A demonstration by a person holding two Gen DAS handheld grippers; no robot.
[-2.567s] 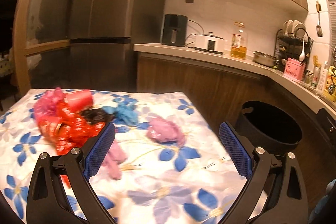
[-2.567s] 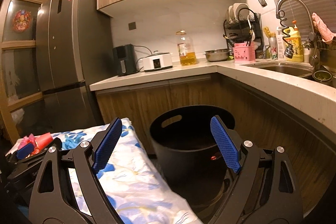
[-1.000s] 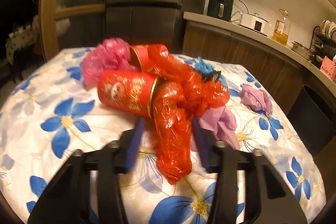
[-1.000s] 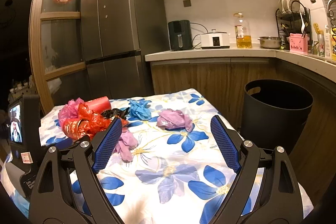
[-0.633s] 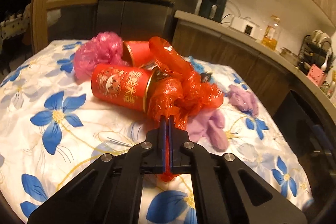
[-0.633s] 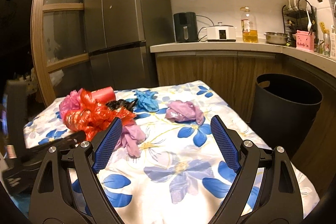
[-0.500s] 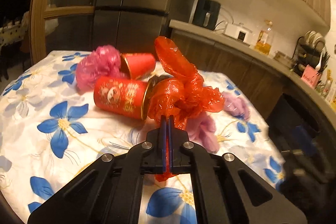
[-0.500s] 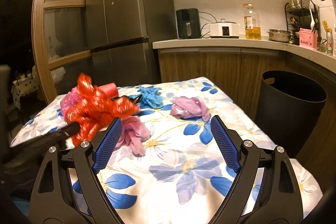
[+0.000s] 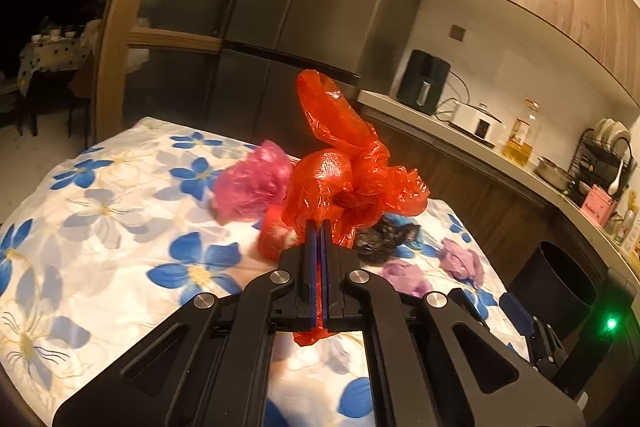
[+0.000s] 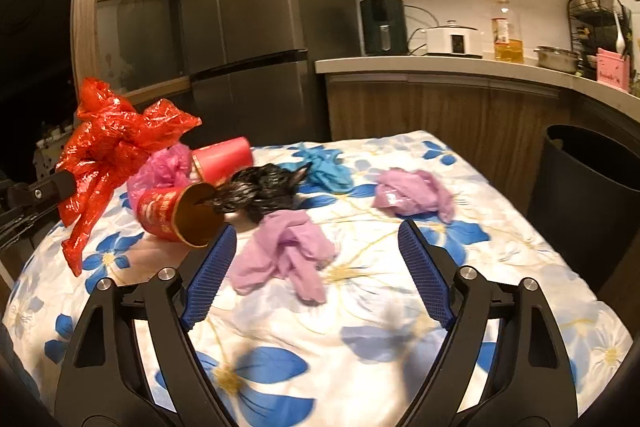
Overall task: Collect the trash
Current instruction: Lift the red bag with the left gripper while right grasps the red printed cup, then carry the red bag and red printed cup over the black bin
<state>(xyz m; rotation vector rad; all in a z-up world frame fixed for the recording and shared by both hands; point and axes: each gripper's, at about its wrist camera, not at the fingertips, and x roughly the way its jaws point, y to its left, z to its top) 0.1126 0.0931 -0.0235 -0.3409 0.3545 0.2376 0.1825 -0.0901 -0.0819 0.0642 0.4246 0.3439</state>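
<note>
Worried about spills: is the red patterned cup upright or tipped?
Tipped: the red patterned cup lies sideways on the floral tablecloth, mouth facing the camera.

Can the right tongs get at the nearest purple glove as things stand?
Probably yes: the right tongs, closing slightly but wide apart, point at the purple glove lying alone on the tablecloth, with nothing between.

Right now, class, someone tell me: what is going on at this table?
A person is clearing trash off a flower-print table with a gripper in each hand. The left gripper is shut on a crumpled red plastic bag, held clear of the cloth. The right gripper, its jaws closing, hangs over a purple glove without pressing on it. Two red cups, pink, black, blue and another purple piece lie on the table. The black bin stands to the right.
</note>
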